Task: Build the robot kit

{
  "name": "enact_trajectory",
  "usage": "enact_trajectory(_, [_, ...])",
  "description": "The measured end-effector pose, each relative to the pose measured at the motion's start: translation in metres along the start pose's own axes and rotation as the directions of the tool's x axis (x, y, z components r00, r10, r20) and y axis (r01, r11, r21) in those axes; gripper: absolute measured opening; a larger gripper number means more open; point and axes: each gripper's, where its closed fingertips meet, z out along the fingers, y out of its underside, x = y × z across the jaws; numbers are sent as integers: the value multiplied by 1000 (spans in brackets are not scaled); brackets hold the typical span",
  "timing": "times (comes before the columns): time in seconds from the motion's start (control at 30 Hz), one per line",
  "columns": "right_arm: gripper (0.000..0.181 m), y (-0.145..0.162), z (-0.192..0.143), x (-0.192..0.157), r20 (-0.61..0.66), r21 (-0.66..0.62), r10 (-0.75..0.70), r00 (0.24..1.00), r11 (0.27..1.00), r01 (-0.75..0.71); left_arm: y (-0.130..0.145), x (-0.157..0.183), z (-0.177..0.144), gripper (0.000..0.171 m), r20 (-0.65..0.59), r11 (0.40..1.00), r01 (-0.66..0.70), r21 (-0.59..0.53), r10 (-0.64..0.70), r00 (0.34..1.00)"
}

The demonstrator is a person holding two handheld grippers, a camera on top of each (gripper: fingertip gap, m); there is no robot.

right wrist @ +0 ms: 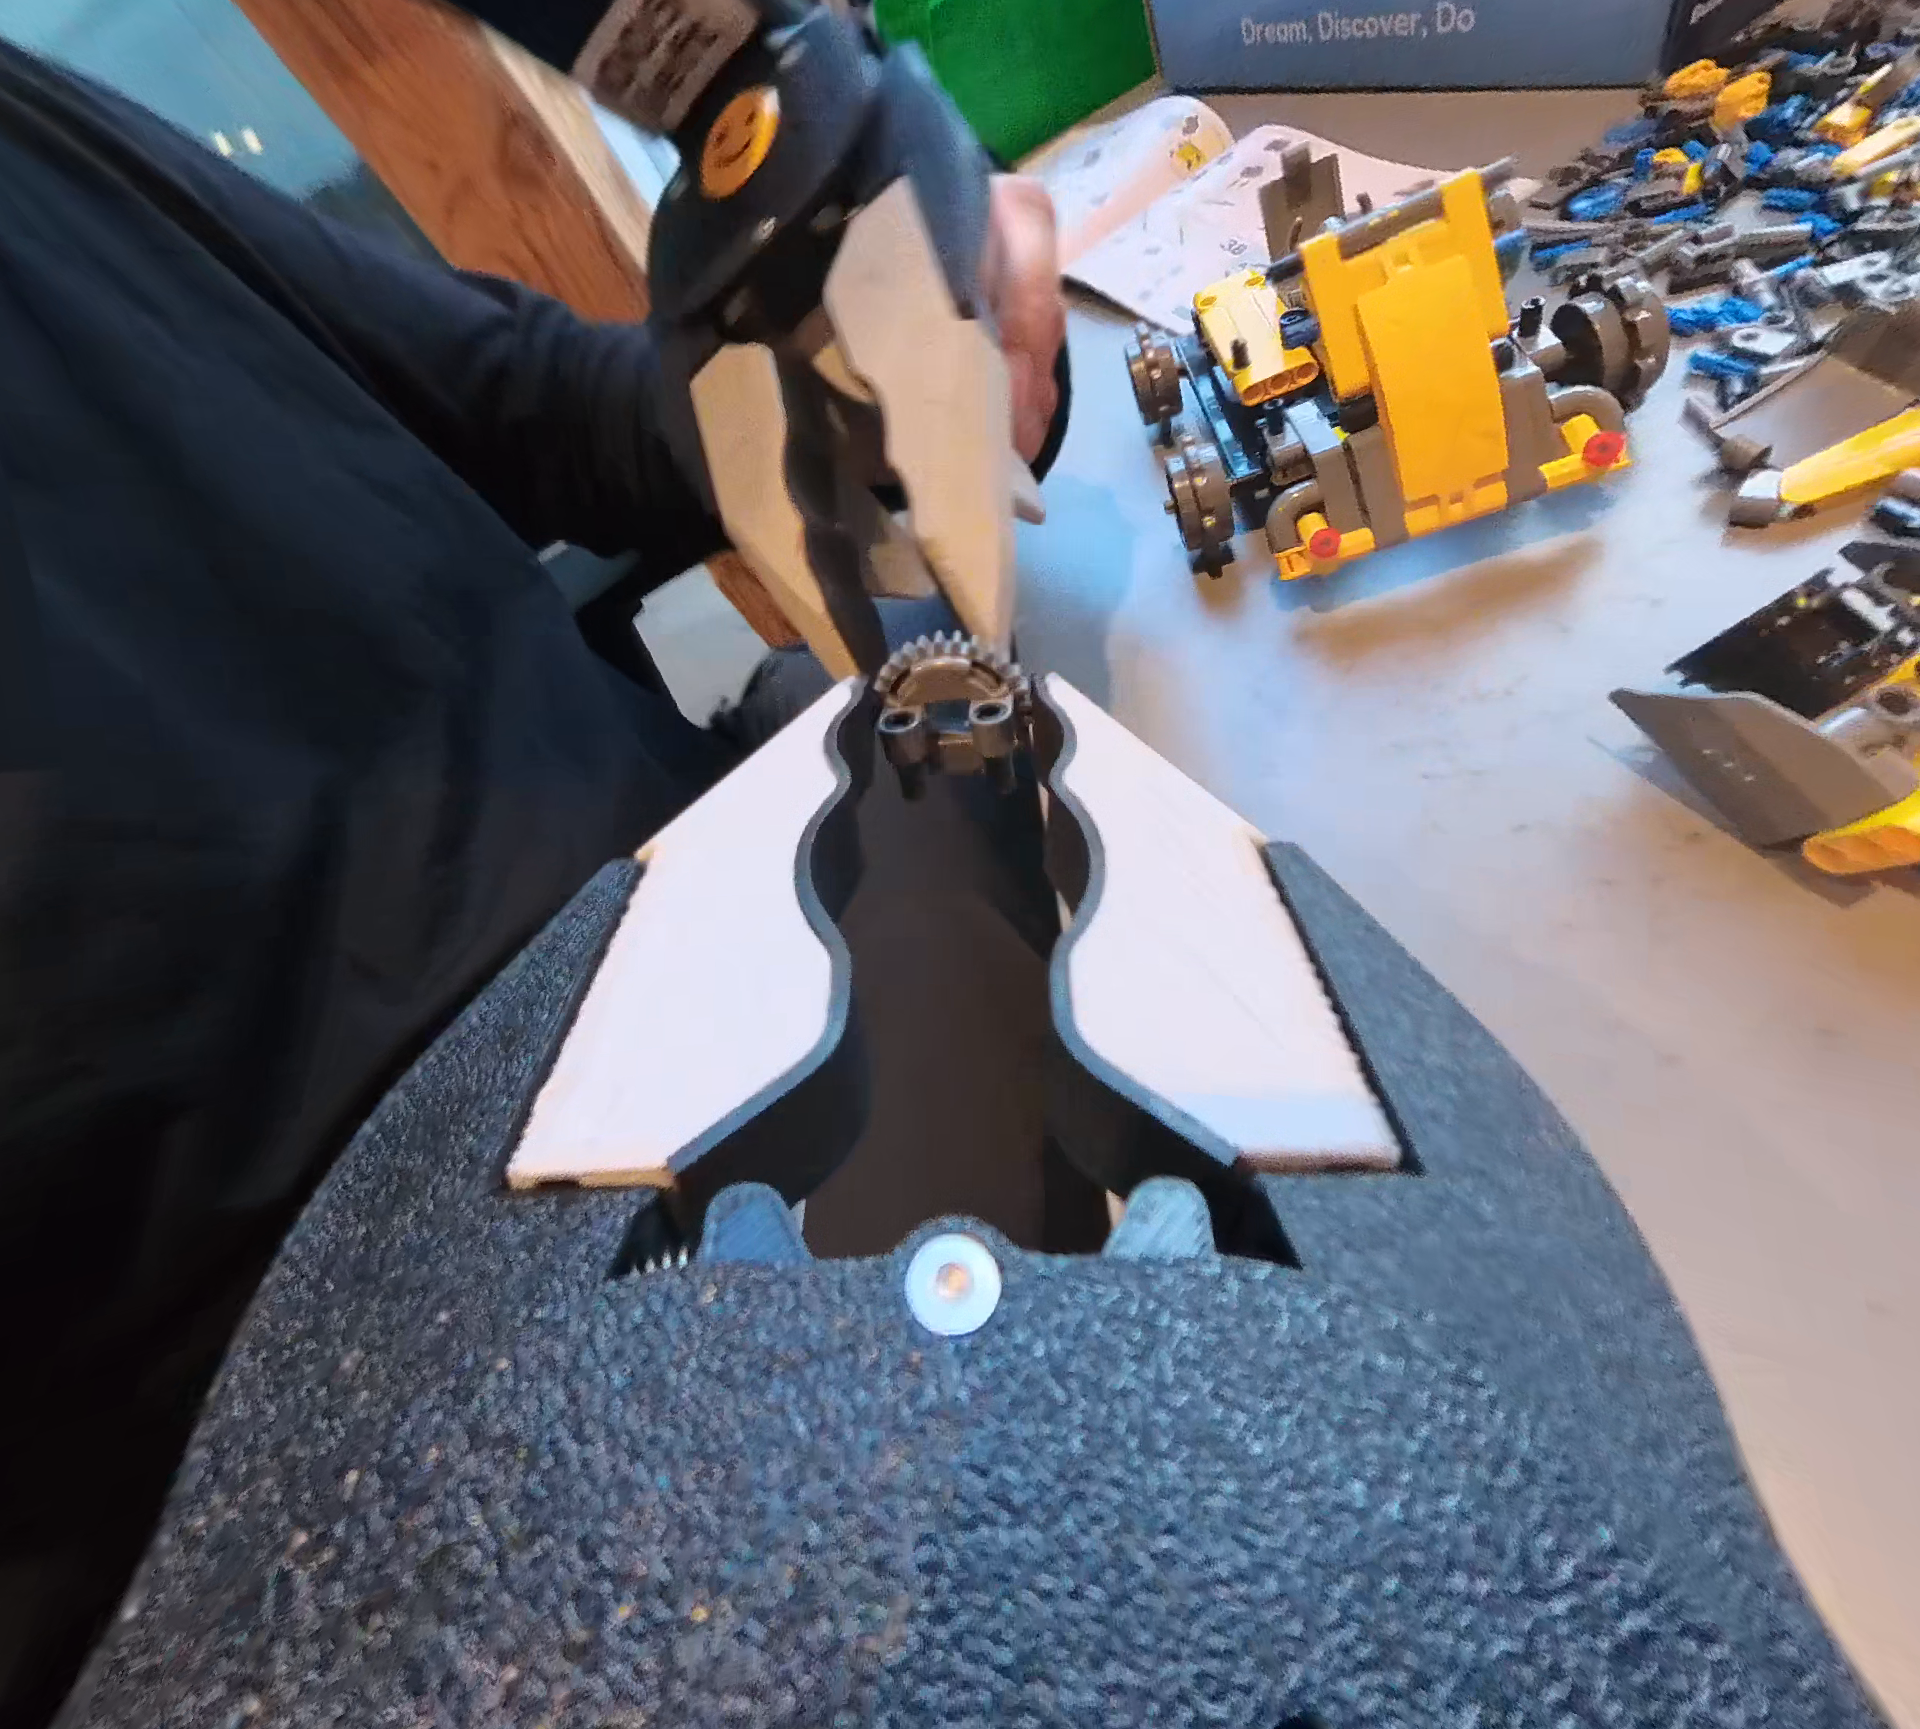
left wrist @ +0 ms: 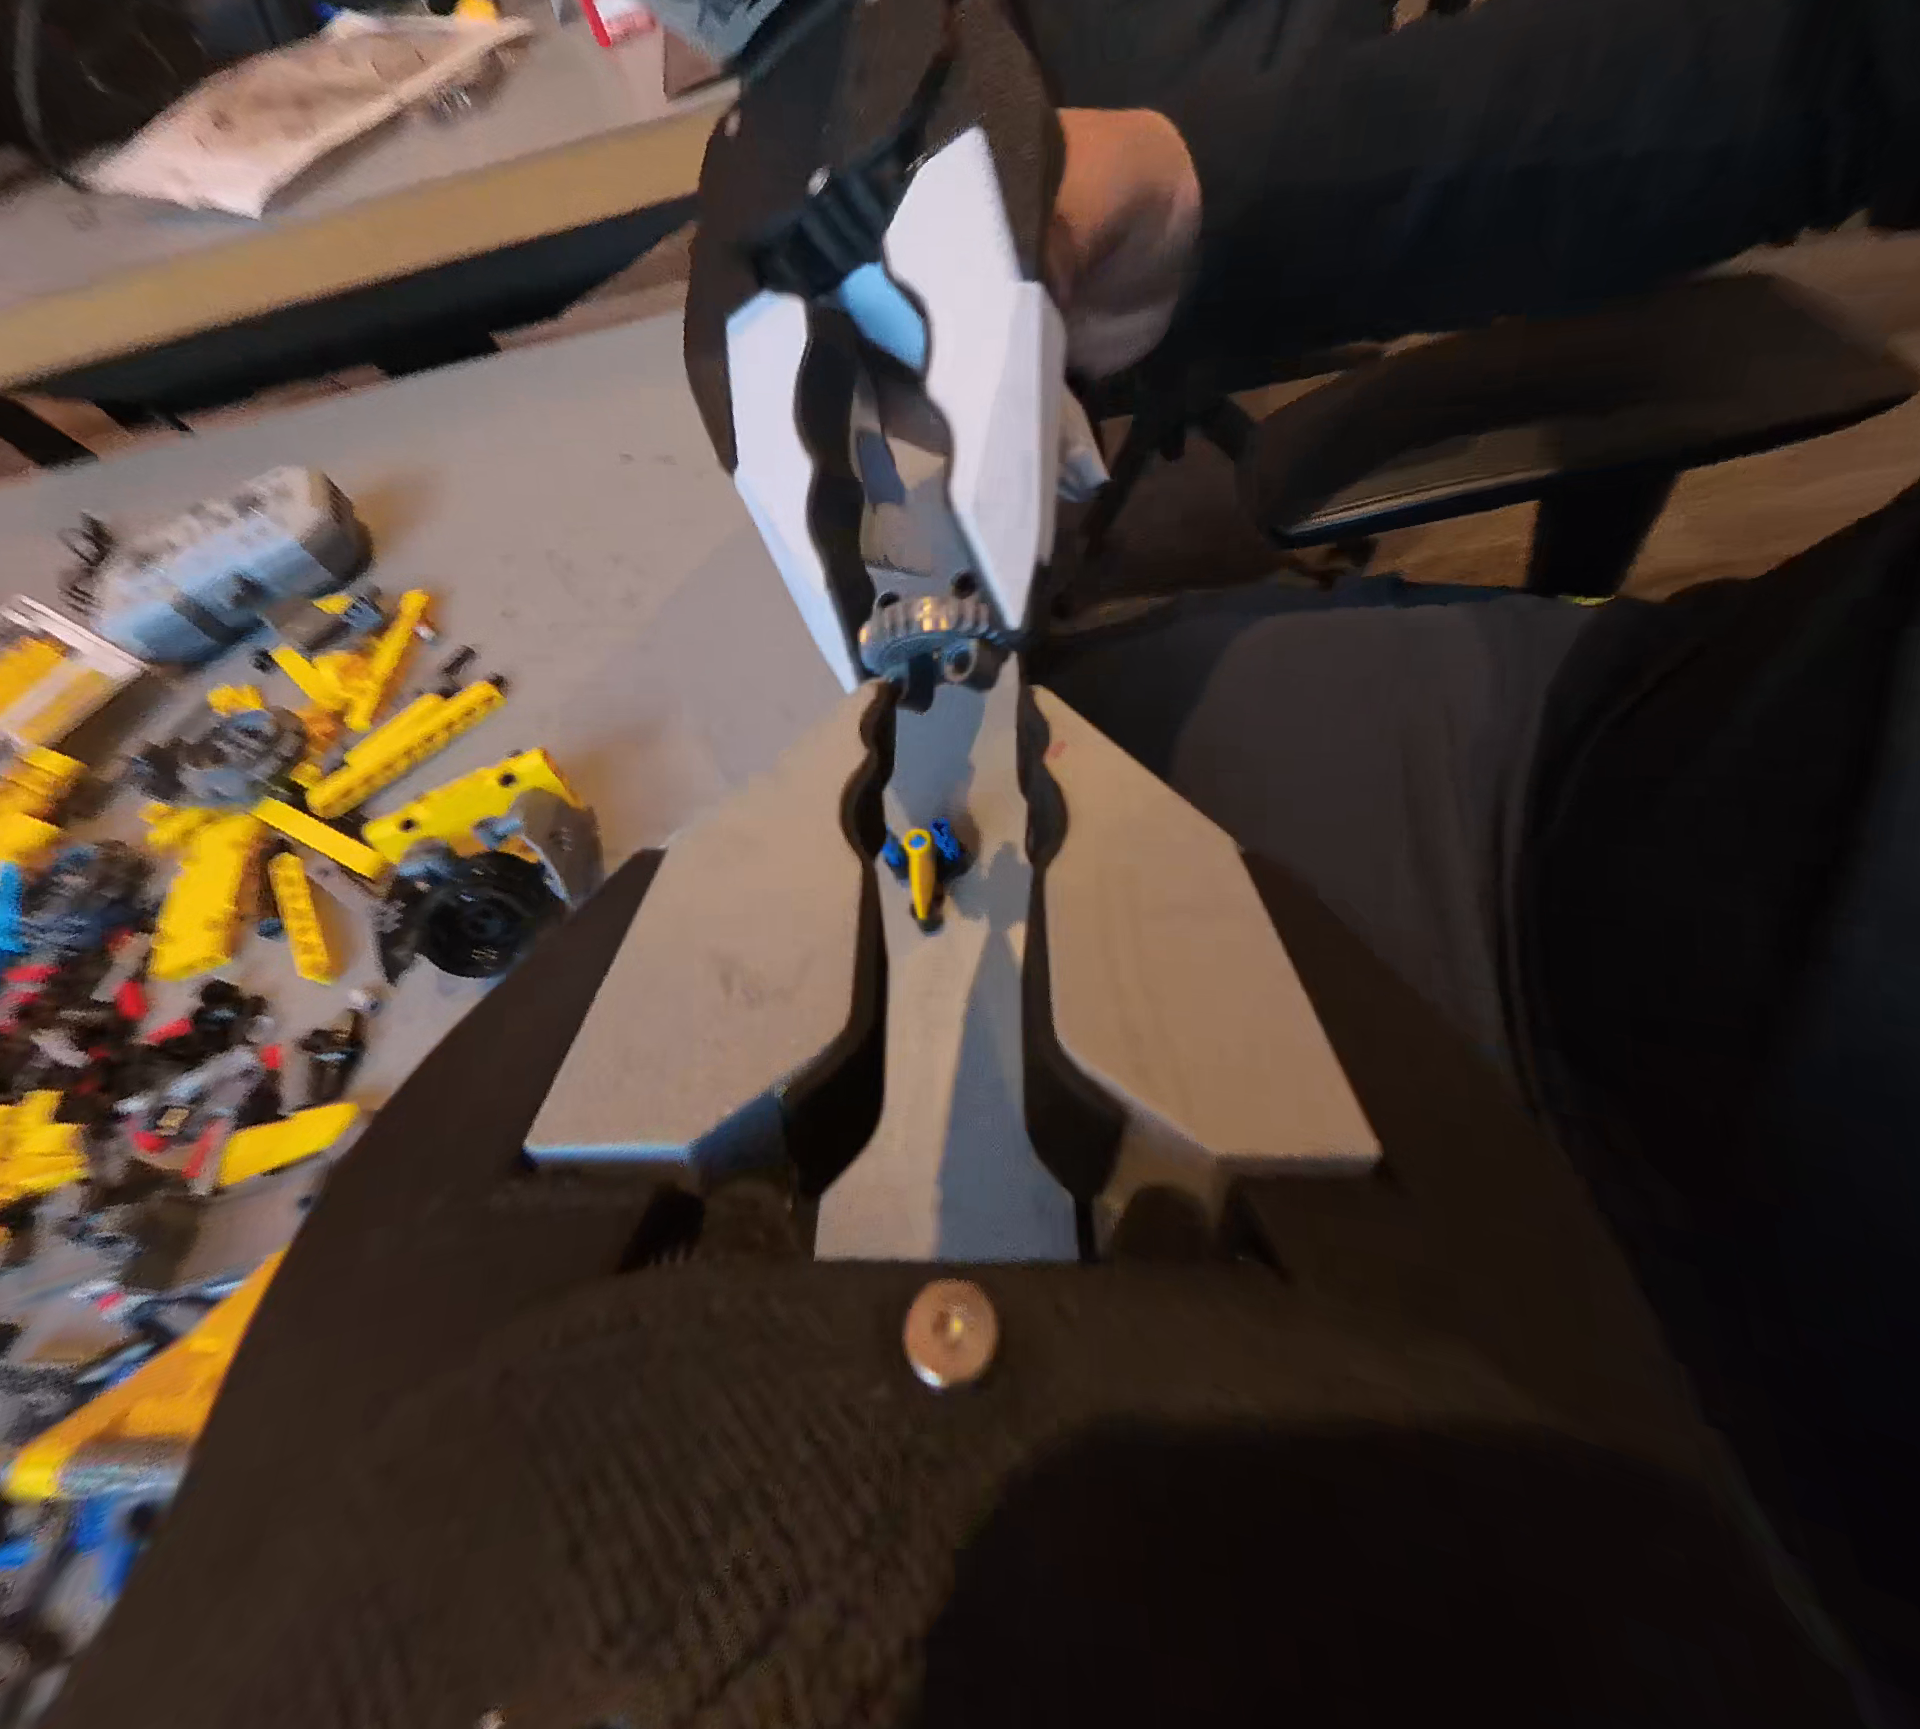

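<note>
My right gripper (right wrist: 951,692) is shut on a grey gear assembly (right wrist: 948,711), a toothed wheel on a small frame with pin holes, held in the air near the table edge. In the left wrist view this gripper (left wrist: 935,645) comes down from above with the gear assembly (left wrist: 920,625) at its tips. My left gripper (left wrist: 956,692) is open, and its tips meet the gear assembly head-on. In the right wrist view the left gripper (right wrist: 930,640) touches the gear's teeth. A small yellow and blue piece (left wrist: 918,864) lies on the grey table (left wrist: 644,453) below.
Loose yellow, black and red bricks (left wrist: 260,848), a black wheel (left wrist: 478,916) and a grey block (left wrist: 229,557) lie at the left. A partly built yellow and grey vehicle (right wrist: 1392,391), a grey bucket part (right wrist: 1756,765), a dark box (right wrist: 1423,17) and a green bin (right wrist: 1018,17) stand at the right. My two grippers' fingertips are within a few centimetres of each other.
</note>
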Motion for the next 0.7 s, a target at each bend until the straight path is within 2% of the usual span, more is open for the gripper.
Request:
enact_trajectory(0.1, [30, -5, 0, 1, 48, 63, 122, 991, 990, -125, -6, 0, -2, 14, 100, 989, -147, -24, 149, 984])
enact_trajectory(0.23, [30, -11, -3, 1, 127, 132, 240, 962, 958, -256, -12, -5, -5, 7, 211, 962, -268, -53, 274, 939])
enact_trajectory(0.63, [30, -10, 0, 3, 193, 172, 372, 908, 898, -405, -8, -5, -3, 7, 271, 901, -406, -152, 433, 860])
enact_trajectory(0.7, [30, -10, -1, 5, 202, 176, 388, 900, 889, -423, -6, -3, -2, 13, 252, 899, -410, -152, 436, 864])
